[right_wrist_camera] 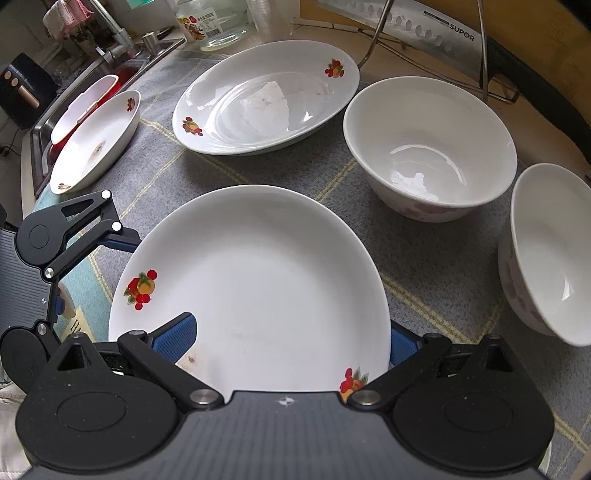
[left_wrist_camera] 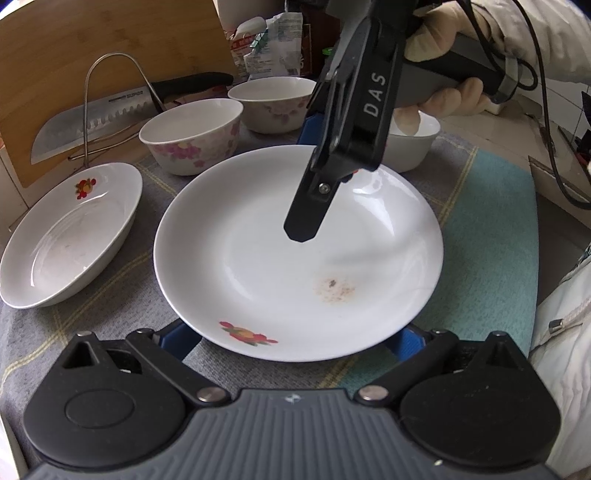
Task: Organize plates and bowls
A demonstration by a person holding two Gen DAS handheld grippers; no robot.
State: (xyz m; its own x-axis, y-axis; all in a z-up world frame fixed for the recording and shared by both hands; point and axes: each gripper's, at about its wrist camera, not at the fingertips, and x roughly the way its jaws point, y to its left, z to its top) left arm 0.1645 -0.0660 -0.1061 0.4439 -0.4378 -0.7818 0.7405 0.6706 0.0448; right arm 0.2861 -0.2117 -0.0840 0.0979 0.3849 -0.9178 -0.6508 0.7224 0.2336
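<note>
Plate lies between both grippers' open jaws, its rim inside each

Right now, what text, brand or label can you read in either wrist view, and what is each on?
"SUPOR": on the knife blade in the wire rack.
"DAS": on the right gripper's black body.
"HA": cut-off letters at the right wrist view's left edge; surface unclear.
Jar label: too small to read.
Food packets: print blurred.
</note>
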